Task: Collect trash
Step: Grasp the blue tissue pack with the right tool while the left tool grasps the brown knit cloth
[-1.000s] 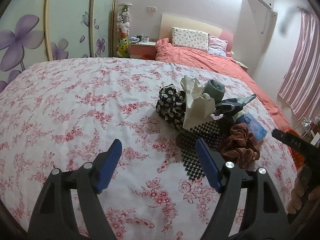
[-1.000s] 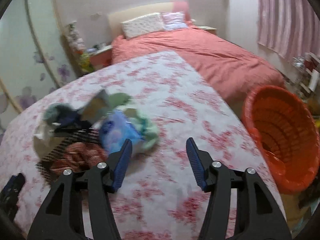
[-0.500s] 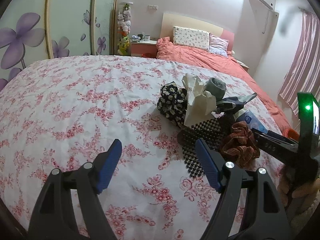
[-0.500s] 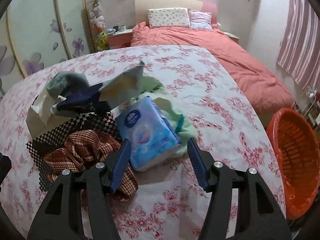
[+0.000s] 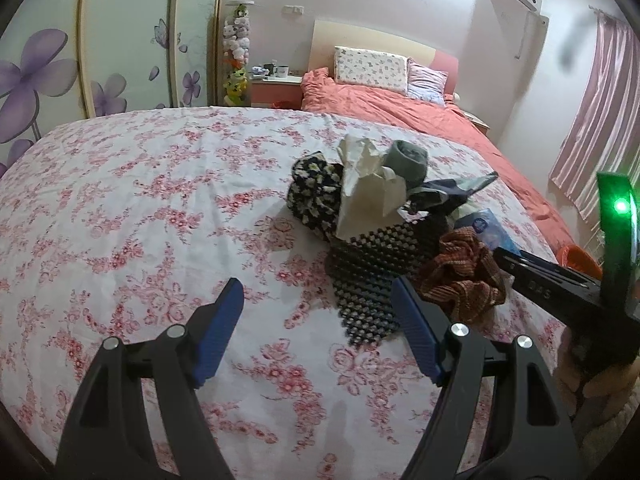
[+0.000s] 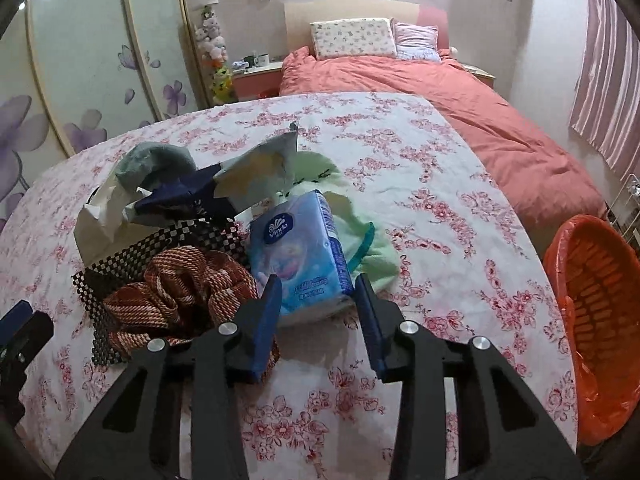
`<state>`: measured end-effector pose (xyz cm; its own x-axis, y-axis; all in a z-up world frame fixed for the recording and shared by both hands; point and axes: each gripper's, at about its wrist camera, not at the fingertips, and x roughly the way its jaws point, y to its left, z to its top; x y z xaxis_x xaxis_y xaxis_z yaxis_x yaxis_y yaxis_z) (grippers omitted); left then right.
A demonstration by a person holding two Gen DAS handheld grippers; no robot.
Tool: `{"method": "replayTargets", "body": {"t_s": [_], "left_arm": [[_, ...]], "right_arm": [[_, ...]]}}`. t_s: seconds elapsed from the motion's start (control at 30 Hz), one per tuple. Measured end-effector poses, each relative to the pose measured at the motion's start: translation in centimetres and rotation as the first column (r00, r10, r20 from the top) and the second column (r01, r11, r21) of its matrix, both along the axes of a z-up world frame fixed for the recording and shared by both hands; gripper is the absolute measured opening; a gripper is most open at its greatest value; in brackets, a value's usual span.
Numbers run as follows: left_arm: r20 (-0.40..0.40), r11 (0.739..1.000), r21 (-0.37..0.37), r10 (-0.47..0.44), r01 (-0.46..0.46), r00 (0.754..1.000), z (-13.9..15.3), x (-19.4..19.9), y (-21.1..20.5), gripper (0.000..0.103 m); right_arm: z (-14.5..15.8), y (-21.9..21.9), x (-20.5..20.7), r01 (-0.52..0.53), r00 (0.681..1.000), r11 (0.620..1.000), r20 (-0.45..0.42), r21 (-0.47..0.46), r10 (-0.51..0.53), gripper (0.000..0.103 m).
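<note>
The right tongs (image 6: 318, 300) are closing around the near end of a blue tissue pack (image 6: 298, 258), which lies between the two blue pads on the floral bedspread (image 6: 440, 208); whether the pads already press on its sides cannot be told, though they stand just beside it. The pack sits at the centre of the right wrist view, at the near edge of a heap of clutter. At nine o'clock from the pack lies a rust-striped scrunchie (image 6: 180, 292) resting on a black perforated mat (image 6: 120, 256), and at three o'clock a pale green cloth (image 6: 372, 248) spreads out from under it. Toward eleven o'clock are a crumpled white tissue (image 6: 100, 216), a grey sock (image 6: 156, 160) and a dark blue torn wrapper (image 6: 188, 194). At three o'clock in that view, past the bed's edge, stands an orange basket (image 6: 600, 300) lined with an orange bag. The left tongs (image 5: 316, 316) are released, jaws wide and empty, hovering over bare bedspread with the mat's near corner at their two o'clock. In the left wrist view a black-and-white flowered cloth (image 5: 312, 192) lies at the heap's far left.
</note>
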<state>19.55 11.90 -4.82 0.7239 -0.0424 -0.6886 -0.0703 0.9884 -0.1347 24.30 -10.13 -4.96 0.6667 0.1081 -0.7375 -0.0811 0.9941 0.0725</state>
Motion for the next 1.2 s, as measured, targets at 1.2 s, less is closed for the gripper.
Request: {"method": "replayTargets", "body": {"t_s": [1.2], "left_arm": [[-0.001,0.99,-0.022,-0.138,0.138,0.99,0.1,0.7,-5.4,0.075]], "right_arm": [[0.4,-4.6,-2.9,0.063,0.998,0.992,0.005,0.106,-0.064,0.027]]}}
